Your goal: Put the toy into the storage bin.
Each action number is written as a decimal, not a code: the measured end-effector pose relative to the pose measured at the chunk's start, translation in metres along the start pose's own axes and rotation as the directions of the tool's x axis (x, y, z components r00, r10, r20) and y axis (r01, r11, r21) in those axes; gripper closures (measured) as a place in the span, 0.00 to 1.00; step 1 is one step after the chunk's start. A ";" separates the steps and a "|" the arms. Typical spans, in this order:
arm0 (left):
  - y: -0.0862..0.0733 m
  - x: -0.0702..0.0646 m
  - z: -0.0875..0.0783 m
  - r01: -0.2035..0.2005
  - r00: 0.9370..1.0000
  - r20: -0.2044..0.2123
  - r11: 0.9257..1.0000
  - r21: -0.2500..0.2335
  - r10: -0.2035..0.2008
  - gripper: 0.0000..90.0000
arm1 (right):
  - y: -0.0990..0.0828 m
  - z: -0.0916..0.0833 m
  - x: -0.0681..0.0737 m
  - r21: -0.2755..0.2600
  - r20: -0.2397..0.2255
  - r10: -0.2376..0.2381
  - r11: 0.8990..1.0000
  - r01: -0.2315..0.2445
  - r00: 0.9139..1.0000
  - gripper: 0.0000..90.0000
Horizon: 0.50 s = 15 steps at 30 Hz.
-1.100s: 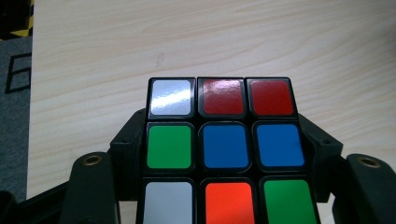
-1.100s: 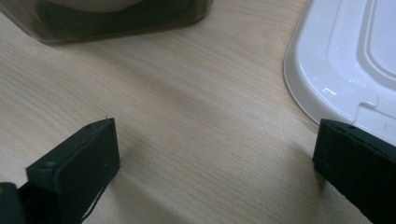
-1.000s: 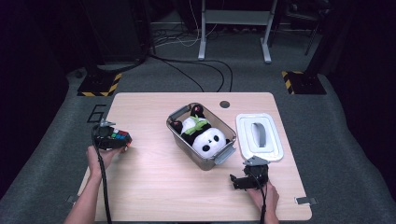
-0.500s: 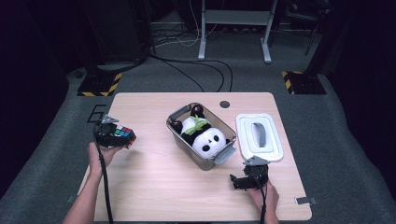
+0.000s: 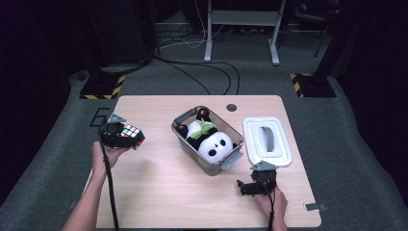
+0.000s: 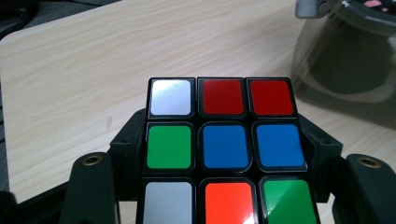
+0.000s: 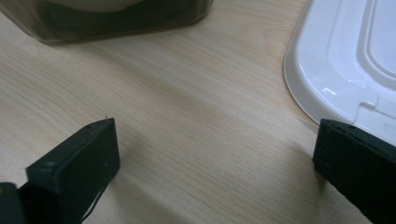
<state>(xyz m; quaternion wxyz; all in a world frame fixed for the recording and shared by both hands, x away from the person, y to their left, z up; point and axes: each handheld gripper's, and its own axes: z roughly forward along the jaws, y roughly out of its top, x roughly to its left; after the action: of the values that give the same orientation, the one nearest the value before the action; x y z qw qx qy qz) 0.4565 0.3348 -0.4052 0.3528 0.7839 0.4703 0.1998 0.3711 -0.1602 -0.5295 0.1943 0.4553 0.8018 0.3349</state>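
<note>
Left gripper (image 5: 126, 136) clamps a colour cube (image 5: 132, 135) above the table's (image 5: 159, 192) left side; right gripper (image 5: 246, 186) rests open and empty near the front edge.

The room is dark, with grey carpet, cables and black-and-yellow hazard tape behind the pale wood table. Mid-table sits a clear tub (image 5: 208, 140) holding a plush panda (image 5: 208, 138); its white lid (image 5: 267, 140) lies flat just beside it on the right. In the left gripper view the cube (image 6: 223, 149) sits squarely between the two black jaws, pressed on both sides, its facing tiles white, red, green, blue and orange, with the tub (image 6: 345, 65) well apart up right. In the right gripper view the gripper (image 7: 215, 172) has its jaws spread wide over bare wood, one jaw tip close to the lid's (image 7: 345, 60) rim, the tub (image 7: 116, 18) farther off.
</note>
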 end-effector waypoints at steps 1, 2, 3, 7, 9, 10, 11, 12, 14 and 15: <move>0.001 0.000 -0.001 -0.010 1.000 0.001 1.000 0.002 0.010 0.38 | 0.000 0.000 0.000 0.000 0.000 -0.001 1.000 0.001 1.000 0.00; 0.003 -0.001 -0.002 -0.010 1.000 0.001 1.000 -0.004 0.010 0.38 | 0.000 0.000 0.000 0.000 0.000 0.000 1.000 0.000 1.000 0.00; 0.005 -0.002 -0.004 -0.012 1.000 0.004 1.000 -0.008 0.012 0.38 | 0.000 0.000 0.000 0.000 0.000 0.000 1.000 0.000 1.000 0.00; 0.011 -0.006 -0.007 -0.033 0.999 0.010 0.999 -0.013 0.033 0.38 | 0.000 0.000 0.000 0.000 0.000 0.000 1.000 0.000 1.000 0.00; 0.014 -0.007 -0.009 -0.049 0.999 0.016 0.999 -0.008 0.049 0.38 | 0.000 0.000 0.000 0.000 0.000 0.000 1.000 0.000 1.000 0.00; 0.016 -0.009 -0.010 -0.051 0.999 0.016 0.999 -0.015 0.052 0.38 | 0.000 0.000 0.000 0.000 0.000 0.000 1.000 0.000 1.000 0.00; 0.018 -0.010 -0.011 -0.054 0.998 0.021 0.998 -0.014 0.054 0.38 | 0.000 0.000 0.000 0.000 0.000 0.000 1.000 0.000 1.000 0.00; 0.019 -0.011 -0.011 -0.060 0.998 0.021 0.998 -0.015 0.060 0.38 | 0.000 0.000 0.000 0.000 0.000 0.000 1.000 0.000 1.000 0.00; 0.023 -0.012 -0.013 -0.069 0.997 0.025 0.997 -0.015 0.070 0.38 | 0.000 0.000 0.000 0.000 0.000 0.000 1.000 0.000 1.000 0.00; 0.024 -0.014 -0.014 -0.066 0.997 0.025 0.998 -0.022 0.067 0.38 | 0.000 0.000 0.000 0.000 0.000 0.000 1.000 0.000 1.000 0.00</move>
<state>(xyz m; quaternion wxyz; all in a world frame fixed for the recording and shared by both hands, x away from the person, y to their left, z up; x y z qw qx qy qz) 0.4553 0.3203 -0.3780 0.3604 0.7977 0.4372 0.2064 0.3711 -0.1603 -0.5295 0.1945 0.4551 0.8018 0.3349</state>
